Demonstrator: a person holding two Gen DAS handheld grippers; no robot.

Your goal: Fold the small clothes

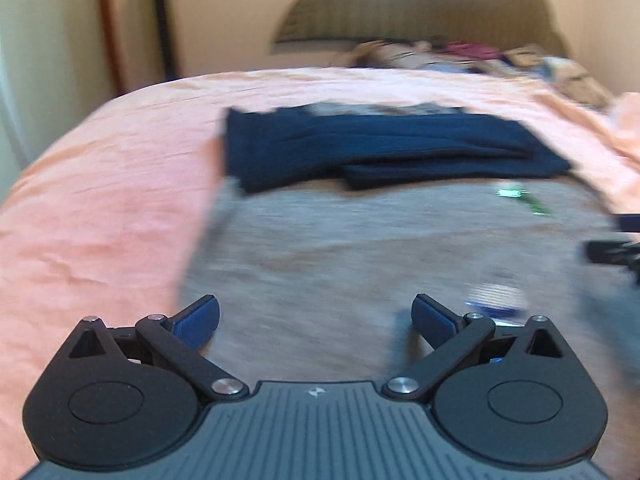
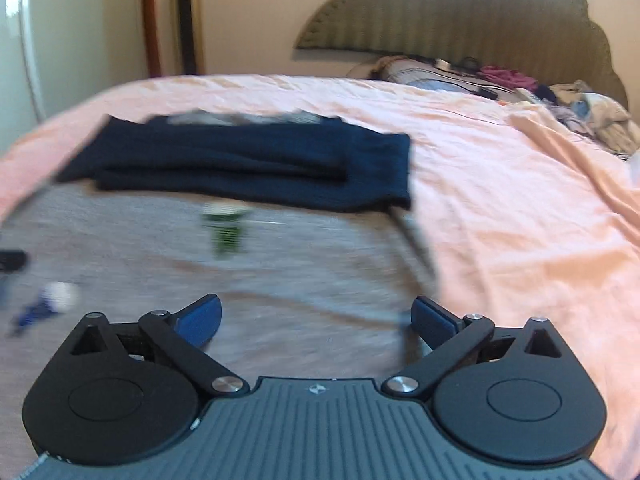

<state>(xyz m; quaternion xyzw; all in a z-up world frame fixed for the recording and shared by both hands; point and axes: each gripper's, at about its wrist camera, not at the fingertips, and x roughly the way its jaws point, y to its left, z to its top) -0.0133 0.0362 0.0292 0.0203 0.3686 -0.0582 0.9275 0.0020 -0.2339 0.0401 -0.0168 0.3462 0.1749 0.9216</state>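
Observation:
A small grey shirt [image 1: 360, 248] lies flat on the pink bed, with its navy sleeves [image 1: 376, 148] folded across its upper part. It has a green print [image 1: 520, 200] and a blue and white print. It also shows in the right wrist view [image 2: 280, 264] with the navy sleeves [image 2: 256, 164]. My left gripper [image 1: 316, 320] is open and empty over the shirt's lower left part. My right gripper [image 2: 316, 320] is open and empty over the shirt's lower right part. Both views are blurred by motion.
The pink bedsheet [image 2: 520, 208] covers the bed. A pile of clothes [image 2: 520, 84] lies at the far end under an olive headboard [image 2: 460, 16]. A wall and a tall dark post [image 2: 188, 20] stand far left. The other gripper's dark tip shows at the right edge [image 1: 612, 252].

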